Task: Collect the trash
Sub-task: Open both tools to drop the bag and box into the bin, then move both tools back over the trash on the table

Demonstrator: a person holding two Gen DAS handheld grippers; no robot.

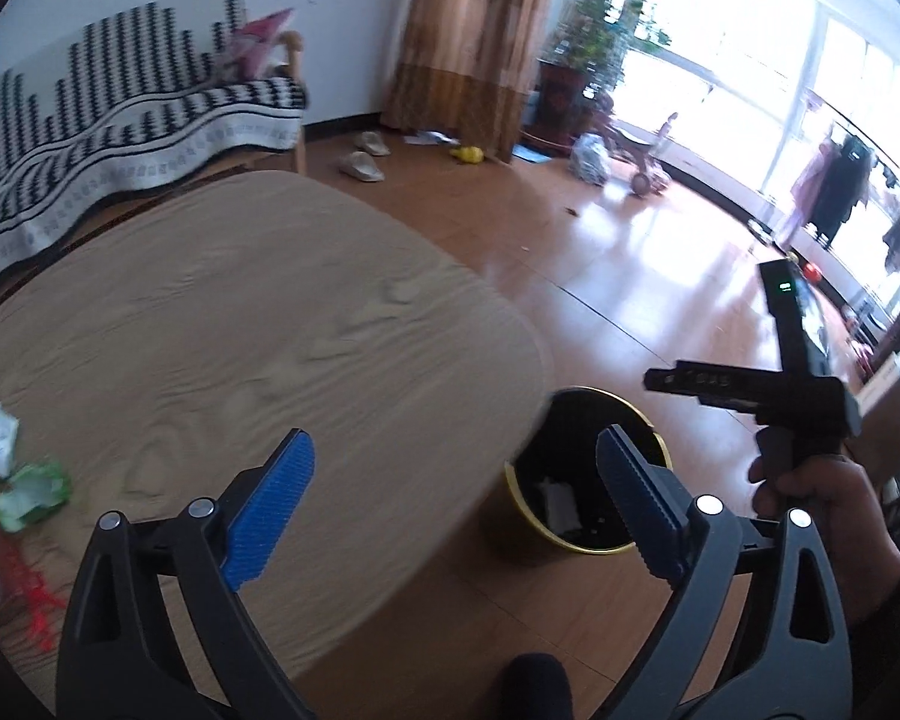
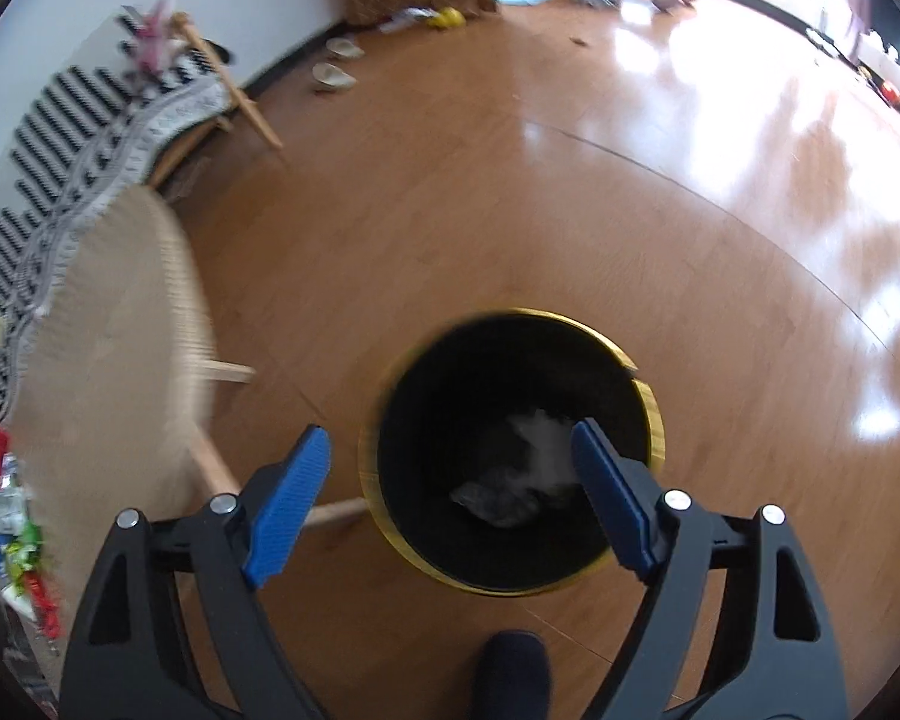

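While both grippers hung over the floor beside the wooden table (image 1: 258,324), their blue-padded jaws stood spread wide with nothing between them. The right gripper (image 2: 450,492) hovered directly above the black bin (image 2: 510,450) with its yellow rim, and pale crumpled trash (image 2: 540,438), blurred but probably paper or wrappers, lay inside. The left gripper (image 1: 456,498) pointed at the table edge, the bin just to its right. More wrappers (image 1: 6,468), green, silver and red, were still heaped on the table's left end.
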